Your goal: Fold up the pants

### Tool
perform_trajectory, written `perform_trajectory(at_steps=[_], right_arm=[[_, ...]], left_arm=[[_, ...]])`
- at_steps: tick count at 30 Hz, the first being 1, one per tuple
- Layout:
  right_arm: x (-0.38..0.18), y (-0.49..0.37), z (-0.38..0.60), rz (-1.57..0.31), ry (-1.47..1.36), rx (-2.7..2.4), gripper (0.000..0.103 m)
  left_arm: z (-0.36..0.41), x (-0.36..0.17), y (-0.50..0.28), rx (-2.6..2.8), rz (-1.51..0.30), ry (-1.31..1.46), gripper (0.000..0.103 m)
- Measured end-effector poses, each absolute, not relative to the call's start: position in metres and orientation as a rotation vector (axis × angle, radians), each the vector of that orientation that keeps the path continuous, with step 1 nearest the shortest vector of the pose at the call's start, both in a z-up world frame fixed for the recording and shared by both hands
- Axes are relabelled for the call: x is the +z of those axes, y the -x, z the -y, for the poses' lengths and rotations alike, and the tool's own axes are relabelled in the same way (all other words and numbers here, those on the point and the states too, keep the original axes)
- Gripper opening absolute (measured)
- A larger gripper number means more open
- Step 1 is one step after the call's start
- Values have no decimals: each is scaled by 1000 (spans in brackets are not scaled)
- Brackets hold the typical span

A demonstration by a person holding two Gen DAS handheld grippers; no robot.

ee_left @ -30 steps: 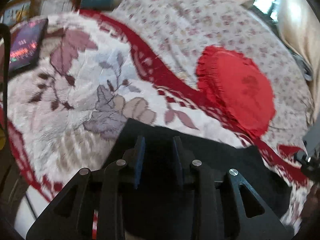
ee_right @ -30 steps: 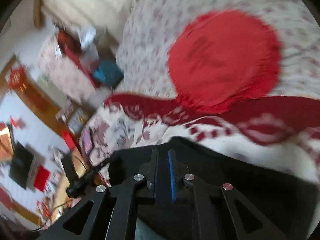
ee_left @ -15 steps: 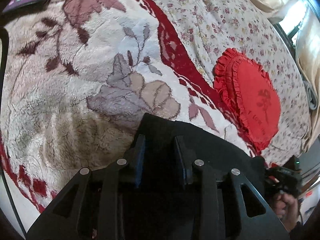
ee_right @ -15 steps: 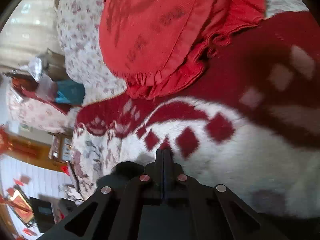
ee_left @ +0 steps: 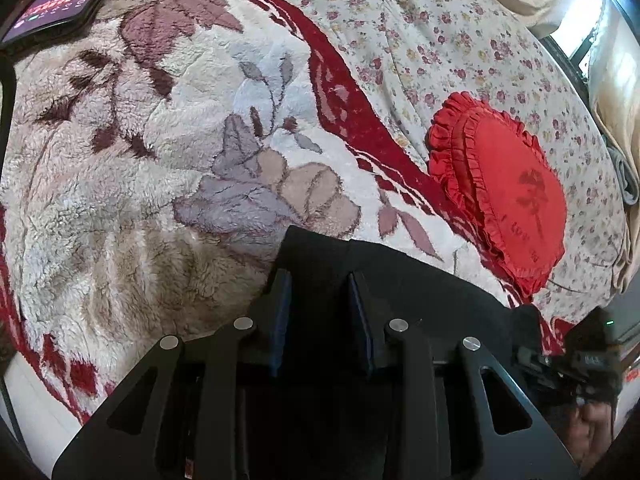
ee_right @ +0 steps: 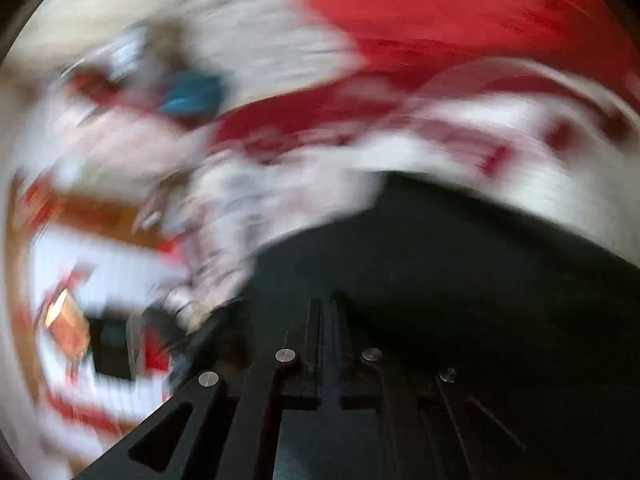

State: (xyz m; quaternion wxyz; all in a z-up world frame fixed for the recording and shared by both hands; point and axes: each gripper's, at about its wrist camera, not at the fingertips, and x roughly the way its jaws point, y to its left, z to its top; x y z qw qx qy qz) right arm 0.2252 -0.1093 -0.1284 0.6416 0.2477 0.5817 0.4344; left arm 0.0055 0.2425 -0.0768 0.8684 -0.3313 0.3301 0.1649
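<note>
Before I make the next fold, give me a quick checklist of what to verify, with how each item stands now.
1. Pants lying on the blanket: ok, the dark fabric rests on it.
2. Left gripper gripping fabric: cannot tell; jaws stand partly apart over the pants.
3. Right gripper shut: ok, fingers together; fabric pinched between them: cannot tell.
4. Right wrist view sharp: not ok, heavily blurred.
5. Red cushion off the pants: ok, it lies apart.
6. Phone out of the way: ok, at the blanket's far corner.
</note>
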Motion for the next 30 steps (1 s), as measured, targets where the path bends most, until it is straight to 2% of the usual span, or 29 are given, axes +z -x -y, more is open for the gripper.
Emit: perform_trajectory(at_steps=[3,6,12,15,18,30], right_arm=[[-138,-243,170,-1239,-887,848,0],[-134,-240,213,-1135,-990,751,3],[-105,-212,163,-1182,-762,1106,5],[-117,-209,149,-1266,-632,1040,5],[-145,-226,184,-1328,-802,915,1],[-98,-206,414,-863,-796,556,5]], left_arm=[[-242,-78,-4,330,-680,680,30],[-241,-79,-2,326,-666,681,30],[-239,-80,-1,331,-655,661,30],[-239,-79,-2,328,-671,653,30],[-241,-78,-4,318,-688,646,30],[-243,-78,-8,321,-706,627,30]])
